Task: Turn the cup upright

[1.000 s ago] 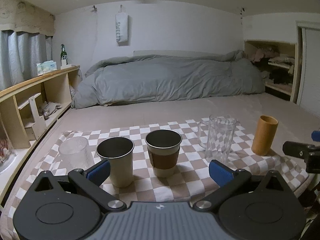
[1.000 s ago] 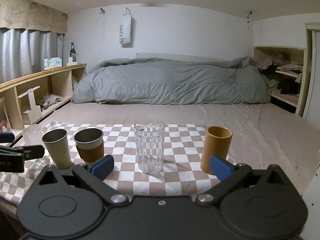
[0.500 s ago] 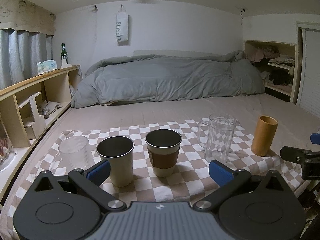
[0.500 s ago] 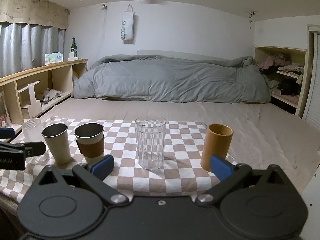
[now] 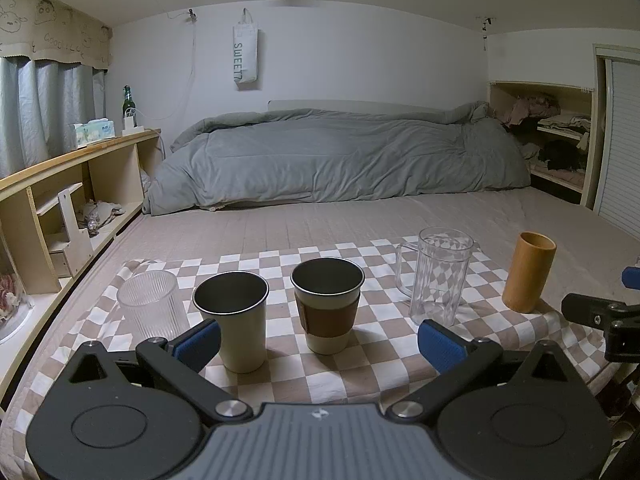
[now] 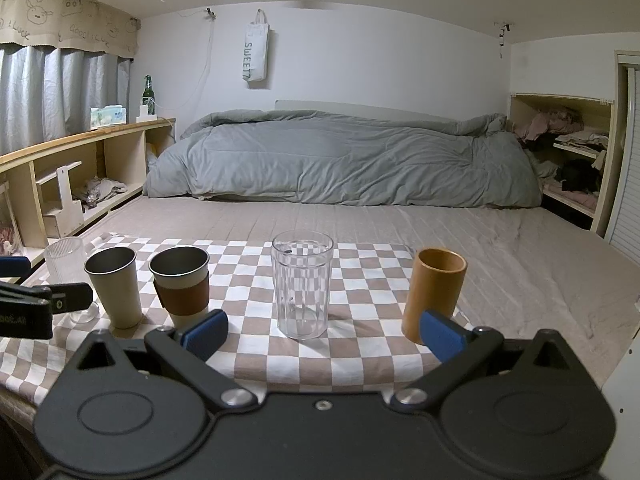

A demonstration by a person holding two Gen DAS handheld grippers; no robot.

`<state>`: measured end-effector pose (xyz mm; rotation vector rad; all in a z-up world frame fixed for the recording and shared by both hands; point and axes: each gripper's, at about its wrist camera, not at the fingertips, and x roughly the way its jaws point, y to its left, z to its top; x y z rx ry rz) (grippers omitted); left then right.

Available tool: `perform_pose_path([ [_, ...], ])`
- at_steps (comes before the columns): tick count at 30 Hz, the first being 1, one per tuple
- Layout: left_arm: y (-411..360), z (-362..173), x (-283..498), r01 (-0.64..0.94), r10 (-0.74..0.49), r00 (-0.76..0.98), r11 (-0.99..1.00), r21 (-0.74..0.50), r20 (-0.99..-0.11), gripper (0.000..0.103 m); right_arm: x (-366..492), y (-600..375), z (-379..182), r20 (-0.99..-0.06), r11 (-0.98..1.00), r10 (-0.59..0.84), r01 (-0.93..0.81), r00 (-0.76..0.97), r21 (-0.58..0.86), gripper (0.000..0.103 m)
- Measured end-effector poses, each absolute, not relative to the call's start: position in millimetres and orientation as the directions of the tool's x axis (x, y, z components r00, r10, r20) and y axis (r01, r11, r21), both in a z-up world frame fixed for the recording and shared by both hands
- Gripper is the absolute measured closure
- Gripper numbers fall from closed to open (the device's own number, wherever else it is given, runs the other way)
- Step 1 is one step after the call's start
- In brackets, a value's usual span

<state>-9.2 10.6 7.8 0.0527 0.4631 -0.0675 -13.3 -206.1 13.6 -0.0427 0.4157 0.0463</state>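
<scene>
both views rose slightly; checkered cloth (image 5: 372, 364) on bed (image 6: 520, 256) (grey duvet (image 6: 344, 168) behind).

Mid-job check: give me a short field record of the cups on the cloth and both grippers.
surface: checkered cloth on the bed
cups, left to right: ribbed glass, steel cup, sleeved cup, clear mug, bamboo cup
orientation: all five look mouth-up
left gripper: jaws open, empty
right gripper: jaws open, empty

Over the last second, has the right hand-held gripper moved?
Yes, slightly. In the left wrist view the right hand-held gripper sits a little lower and nearer the wooden cup, which has not shifted in that view.
</scene>
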Motion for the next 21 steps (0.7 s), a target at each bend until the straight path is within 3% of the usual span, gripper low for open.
perform_pose_path([
  [21,10.4,7.6,-8.8,0.079,-0.054,0.893,0.996,0.036,-0.447,0.000,-13.9,-206.1,13.5,-0.405,0.998,0.032,-0.049,0.914,-0.032,0.000],
])
